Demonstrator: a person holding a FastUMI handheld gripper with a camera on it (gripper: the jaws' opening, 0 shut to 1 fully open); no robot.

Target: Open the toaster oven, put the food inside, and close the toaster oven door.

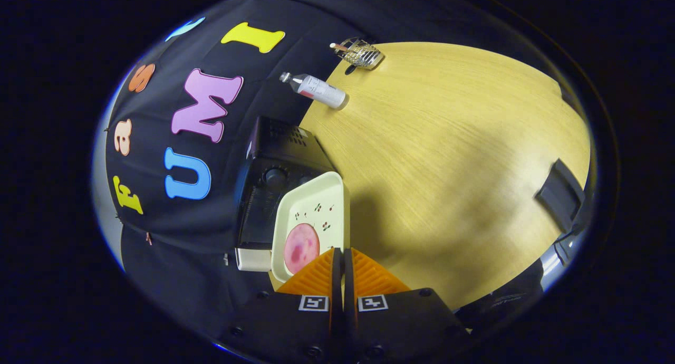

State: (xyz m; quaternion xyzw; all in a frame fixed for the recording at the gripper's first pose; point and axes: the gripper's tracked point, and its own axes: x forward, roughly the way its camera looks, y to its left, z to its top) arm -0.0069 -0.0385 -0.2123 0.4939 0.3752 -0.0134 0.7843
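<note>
A: So, the tongs (343, 258) were pinched nearly closed on the rim of the tray (311, 206), with the pink food slice (301, 247) lying flat on it near the fingers.
B: Why the tilt?
A: Probably lining it up edge-on with the toaster oven (271, 195) just beyond.
B: Clearance?
A: Oven sat at the bench (448, 158) edge against the cloth; open bench to the side. Bottle (319, 89) and rack (361, 54) well apart.

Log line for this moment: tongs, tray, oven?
tongs: shut on tray rim | tray: lifted, round food on it | oven: just beyond tray, door state unclear
</note>
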